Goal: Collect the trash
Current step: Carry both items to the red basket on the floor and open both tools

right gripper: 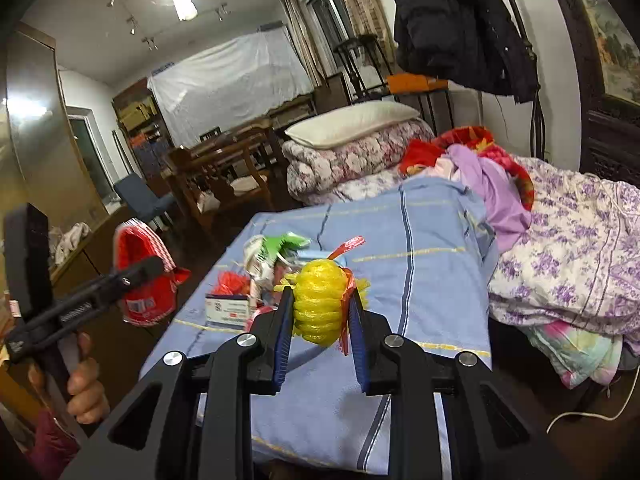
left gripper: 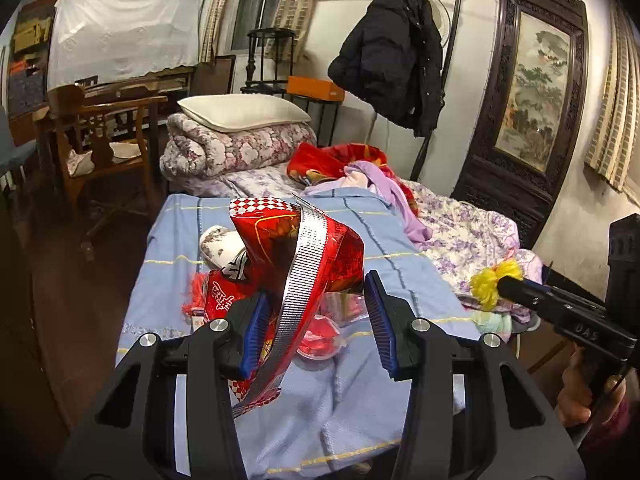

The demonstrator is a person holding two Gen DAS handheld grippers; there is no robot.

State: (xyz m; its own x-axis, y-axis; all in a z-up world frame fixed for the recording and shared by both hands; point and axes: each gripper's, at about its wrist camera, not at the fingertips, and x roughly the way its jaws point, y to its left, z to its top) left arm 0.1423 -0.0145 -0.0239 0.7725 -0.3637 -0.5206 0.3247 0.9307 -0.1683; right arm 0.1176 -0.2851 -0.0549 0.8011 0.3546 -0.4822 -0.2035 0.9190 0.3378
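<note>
My left gripper [left gripper: 320,312] has its jaws wide apart, with a red and silver snack bag [left gripper: 296,252] standing up between them; the bag leans on the left pad and I cannot tell whether it is clamped. In the right wrist view the bag [right gripper: 146,276] hangs at that gripper, off the bed's left edge. My right gripper [right gripper: 320,312] is shut on a yellow net bundle [right gripper: 318,300] and holds it above the blue bedsheet [right gripper: 420,248]. The bundle also shows in the left wrist view [left gripper: 490,282]. More trash [right gripper: 256,276] lies on the sheet: wrappers, a box, a clear cup [left gripper: 324,328].
A pile of clothes [right gripper: 492,176] and a floral quilt [right gripper: 580,248] lie on the right of the bed. Folded bedding with a pillow [left gripper: 240,114] sits at the far end. A wooden chair [left gripper: 100,140] and dark floor are to the left.
</note>
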